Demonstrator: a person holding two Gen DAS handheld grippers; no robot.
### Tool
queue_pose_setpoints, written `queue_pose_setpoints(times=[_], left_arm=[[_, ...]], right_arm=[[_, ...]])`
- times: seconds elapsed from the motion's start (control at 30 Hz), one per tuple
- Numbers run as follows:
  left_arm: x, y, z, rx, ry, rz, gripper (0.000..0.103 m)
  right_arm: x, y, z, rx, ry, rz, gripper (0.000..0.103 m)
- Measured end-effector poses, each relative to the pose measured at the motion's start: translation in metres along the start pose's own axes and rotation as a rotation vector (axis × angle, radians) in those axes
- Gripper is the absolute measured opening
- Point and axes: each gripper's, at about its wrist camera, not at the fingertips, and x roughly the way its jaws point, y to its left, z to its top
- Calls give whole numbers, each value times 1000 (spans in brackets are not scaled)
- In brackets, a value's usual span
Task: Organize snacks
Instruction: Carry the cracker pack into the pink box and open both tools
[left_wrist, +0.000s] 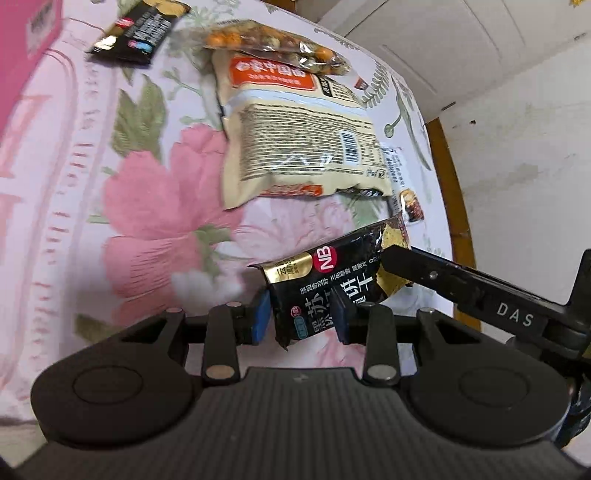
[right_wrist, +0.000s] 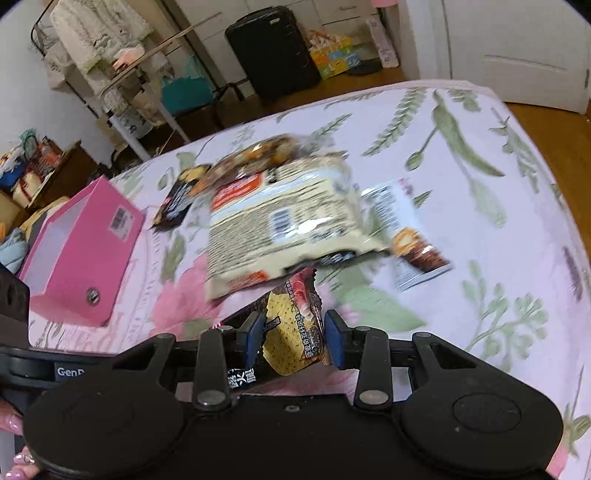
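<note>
My left gripper (left_wrist: 304, 317) is shut on one end of a black cracker packet (left_wrist: 332, 284) with a red NB logo. My right gripper (right_wrist: 293, 334) is shut on the same packet's other end (right_wrist: 291, 328), which shows yellow crackers; its finger (left_wrist: 443, 278) reaches in from the right in the left wrist view. Beyond lies a cream snack bag (left_wrist: 299, 144) (right_wrist: 280, 225), barcode side up, with a clear bag of mixed nuts (left_wrist: 280, 48) (right_wrist: 258, 155) on its far end. A second black packet (left_wrist: 140, 31) (right_wrist: 177, 203) lies further back. A white-and-brown packet (right_wrist: 410, 240) lies right of the cream bag.
Everything lies on a floral pink bedspread (left_wrist: 147, 206) (right_wrist: 480, 258). An open pink box (right_wrist: 81, 251) (left_wrist: 22, 55) stands at the left. The bed's wooden edge (left_wrist: 454, 206) runs along the right. A black suitcase (right_wrist: 273, 48) and a clothes rack (right_wrist: 110, 55) stand behind the bed.
</note>
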Motion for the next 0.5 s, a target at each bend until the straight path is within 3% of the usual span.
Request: queue_pose_setpoints(times=[0.17,0.5], left_arm=[[-34,19,0,-16,50,31,33],[-101,38,3,119,42,78,35]], right_arm=[[0,27,-7,-25,52,43,42],[-11,87,-7,-71,83,180,46]])
